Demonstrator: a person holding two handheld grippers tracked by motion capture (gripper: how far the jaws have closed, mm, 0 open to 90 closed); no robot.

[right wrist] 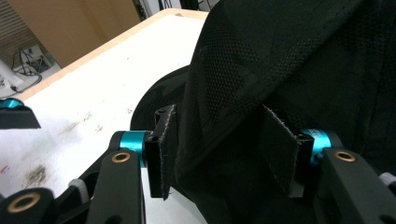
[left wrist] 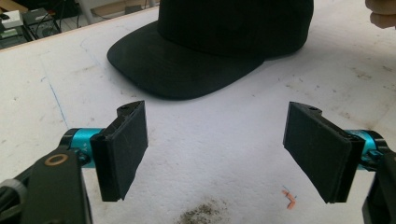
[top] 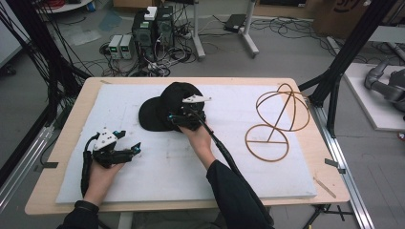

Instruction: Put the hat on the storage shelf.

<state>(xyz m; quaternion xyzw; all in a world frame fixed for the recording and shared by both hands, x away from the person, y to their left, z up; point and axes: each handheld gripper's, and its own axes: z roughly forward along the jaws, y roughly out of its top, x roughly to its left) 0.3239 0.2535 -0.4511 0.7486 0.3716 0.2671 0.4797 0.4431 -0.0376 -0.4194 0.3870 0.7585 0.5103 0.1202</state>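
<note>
A black cap (top: 162,107) lies on the white foam mat (top: 191,167), brim pointing left. My right gripper (top: 186,117) is at the near side of the crown. In the right gripper view, its jaws (right wrist: 219,154) are partly closed, with a fold of the cap's fabric (right wrist: 289,60) pressed against both pads. My left gripper (top: 128,142) rests low over the mat to the front left, apart from the cap. Its jaws (left wrist: 215,149) stand wide open with nothing between them, and the cap's brim (left wrist: 187,70) lies ahead of them.
A tan wire hat stand (top: 277,119), a dome on a ring base, lies on the mat's right side. The wooden table's edge (top: 329,191) borders the mat. Black frame posts, cables and computer boxes stand beyond the table's far edge.
</note>
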